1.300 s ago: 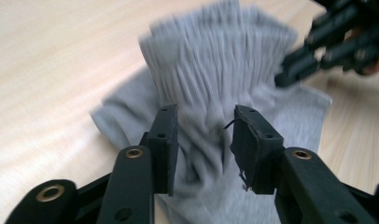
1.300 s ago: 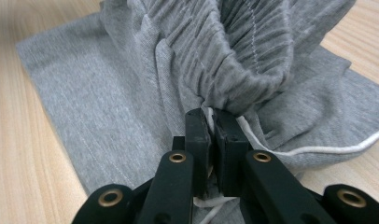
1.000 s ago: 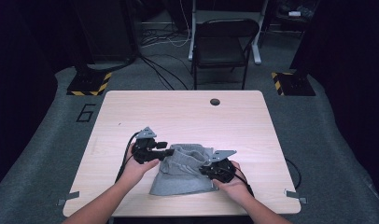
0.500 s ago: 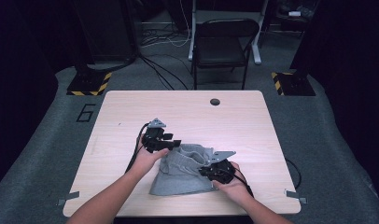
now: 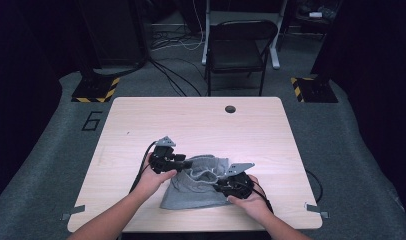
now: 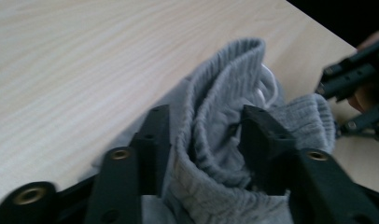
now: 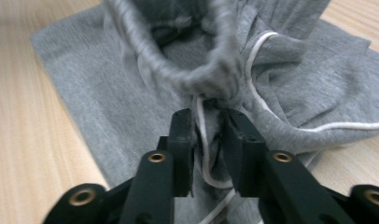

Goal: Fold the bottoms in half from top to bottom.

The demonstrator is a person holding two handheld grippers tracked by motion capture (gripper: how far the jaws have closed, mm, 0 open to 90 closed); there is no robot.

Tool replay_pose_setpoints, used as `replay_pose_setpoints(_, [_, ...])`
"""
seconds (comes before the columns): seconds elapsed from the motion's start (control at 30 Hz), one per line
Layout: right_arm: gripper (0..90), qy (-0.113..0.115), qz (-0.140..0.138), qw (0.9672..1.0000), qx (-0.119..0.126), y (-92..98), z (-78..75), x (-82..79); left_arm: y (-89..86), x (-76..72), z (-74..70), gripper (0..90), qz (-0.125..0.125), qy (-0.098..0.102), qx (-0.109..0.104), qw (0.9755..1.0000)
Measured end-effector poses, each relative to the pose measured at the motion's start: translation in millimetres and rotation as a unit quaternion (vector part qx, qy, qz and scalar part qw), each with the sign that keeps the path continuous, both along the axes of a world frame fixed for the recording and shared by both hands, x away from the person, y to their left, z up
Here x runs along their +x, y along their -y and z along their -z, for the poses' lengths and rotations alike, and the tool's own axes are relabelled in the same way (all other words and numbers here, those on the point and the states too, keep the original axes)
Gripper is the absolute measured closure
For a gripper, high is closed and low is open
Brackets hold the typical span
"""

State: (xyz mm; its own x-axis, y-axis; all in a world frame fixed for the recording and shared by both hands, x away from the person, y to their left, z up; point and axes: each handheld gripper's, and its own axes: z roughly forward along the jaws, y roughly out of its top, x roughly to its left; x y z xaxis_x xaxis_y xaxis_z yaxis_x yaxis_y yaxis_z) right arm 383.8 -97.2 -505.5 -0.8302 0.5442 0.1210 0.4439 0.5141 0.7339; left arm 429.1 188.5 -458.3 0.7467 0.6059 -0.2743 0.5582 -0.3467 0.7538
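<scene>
Grey sweatpants (image 5: 196, 187) lie bunched near the table's (image 5: 201, 125) front edge between both grippers, ribbed waistband (image 6: 215, 135) inside the closing left gripper (image 6: 204, 140), while the right gripper (image 7: 207, 135), just loosening, straddles the white drawstring (image 7: 204, 154).

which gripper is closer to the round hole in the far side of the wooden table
Left. The left gripper sits at the grey ribbed fabric garment's left edge, farther up the table toward the round hole. The right gripper lies nearer the person's edge.
</scene>
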Motion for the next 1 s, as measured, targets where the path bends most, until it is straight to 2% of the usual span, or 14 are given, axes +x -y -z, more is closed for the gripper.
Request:
replay_pose_setpoints(0.03, [68.4, -0.002, -0.002, 1.0000, 0.002, 1.4, -1.6, -1.2, -1.0, -4.4, 0.9, 60.5, 0.009, 0.006, 0.002, 0.9999])
replay_pose_setpoints(0.1, [66.4, -0.001, 0.003, 1.0000, 0.007, 4.0, -4.8, -4.8, -2.1, -15.0, 2.4, 64.6, 0.018, 0.006, -0.002, 0.9998])
replay_pose_setpoints(0.13, [65.8, -0.001, 0.004, 0.9999, 0.009, 6.0, -6.6, -6.7, -4.7, -20.5, 2.8, 66.0, 0.030, 0.009, -0.005, 0.9995])
replay_pose_setpoints(0.17, [65.8, -0.002, 0.009, 0.9998, 0.015, 8.2, -8.9, -9.3, -5.6, -24.5, 3.6, 67.8, 0.029, 0.008, -0.012, 0.9995])
replay_pose_setpoints(0.3, [65.3, 0.001, 0.015, 0.9996, 0.025, 17.3, -16.6, -18.2, -12.7, -44.0, 8.0, 68.8, 0.043, 0.000, -0.021, 0.9988])
replay_pose_setpoints(0.4, [65.0, 0.011, 0.018, 0.9992, 0.033, 24.9, -23.5, -25.6, -17.6, -58.2, 12.4, 67.4, 0.060, -0.011, -0.023, 0.9979])
replay_pose_setpoints(0.53, [65.0, 0.031, 0.028, 0.9972, 0.063, 32.9, -36.5, -30.4, -21.2, -74.0, 12.1, 64.4, 0.068, -0.007, -0.015, 0.9976])
replay_pose_setpoints(0.6, [64.8, 0.034, 0.027, 0.9960, 0.077, 30.4, -41.3, -29.9, -23.8, -75.9, 8.2, 62.6, 0.069, 0.005, -0.010, 0.9975])
replay_pose_setpoints(0.67, [64.7, 0.036, 0.018, 0.9964, 0.075, 24.0, -42.9, -29.2, -26.0, -75.2, 3.9, 61.0, 0.062, 0.008, -0.017, 0.9979])
replay_pose_setpoints(0.73, [64.5, 0.038, 0.008, 0.9967, 0.071, 16.3, -42.0, -28.6, -25.4, -72.8, 2.9, 58.3, 0.050, 0.013, -0.013, 0.9986])
replay_pose_setpoints(0.83, [64.3, 0.039, -0.013, 0.9976, 0.055, 1.3, -36.9, -27.6, -20.2, -68.1, 9.4, 56.3, 0.041, 0.016, -0.010, 0.9990])
replay_pose_setpoints(0.93, [64.2, 0.034, -0.025, 0.9981, 0.044, -9.4, -32.7, -28.2, -13.2, -63.9, 21.2, 54.8, 0.044, 0.013, 0.002, 0.9990])
replay_pose_setpoints(0.97, [64.2, 0.039, -0.039, 0.9979, 0.033, -12.1, -30.0, -27.0, -11.0, -63.1, 26.0, 54.5, 0.049, 0.012, 0.010, 0.9987])
replay_pose_setpoints(1.0, [64.3, 0.035, -0.041, 0.9983, 0.024, -15.0, -27.1, -27.0, -9.6, -63.0, 28.9, 54.3, 0.049, 0.011, 0.013, 0.9986])
